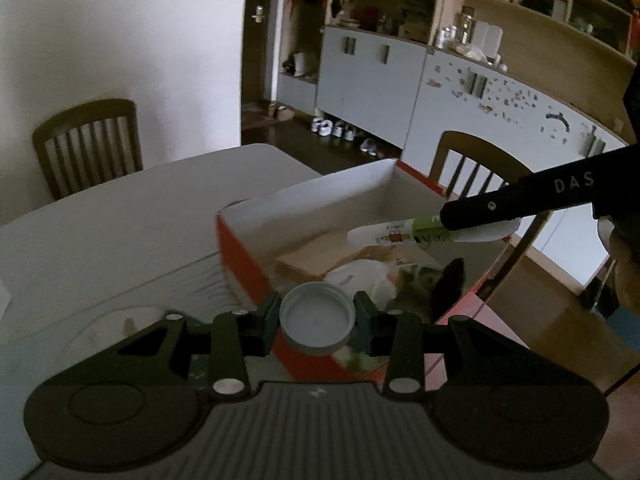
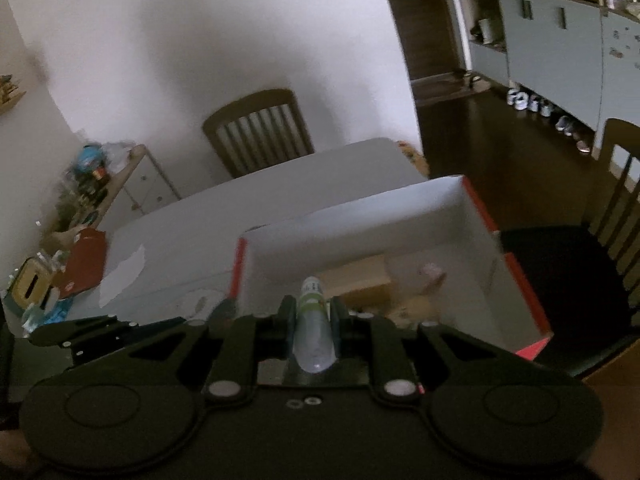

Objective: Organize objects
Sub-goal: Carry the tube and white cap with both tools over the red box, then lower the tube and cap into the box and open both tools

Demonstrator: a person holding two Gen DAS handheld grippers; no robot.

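white plastic cap (image 1: pixel 317 322), hollow side up, is sitting pinched in the left gripper (image 1: pixel 317 320), just above the near wall of the red box (image 1: pixel 236 252), whose opening is lying ahead. the right gripper (image 2: pixel 313 320) is clamping a small bottle (image 2: pixel 313 330), long axis pointing forward over the box interior; it is nearer. its arm is reading "das".

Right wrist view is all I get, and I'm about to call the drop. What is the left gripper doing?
Observer: The left gripper is shut on a white cap, held open side up.
Operator: Where is it relative to the box?
Observer: At the near edge of the red box.
Operator: Does my tube show from there?
Observer: Yes, the white tube hangs over the box, clamped in the right gripper.
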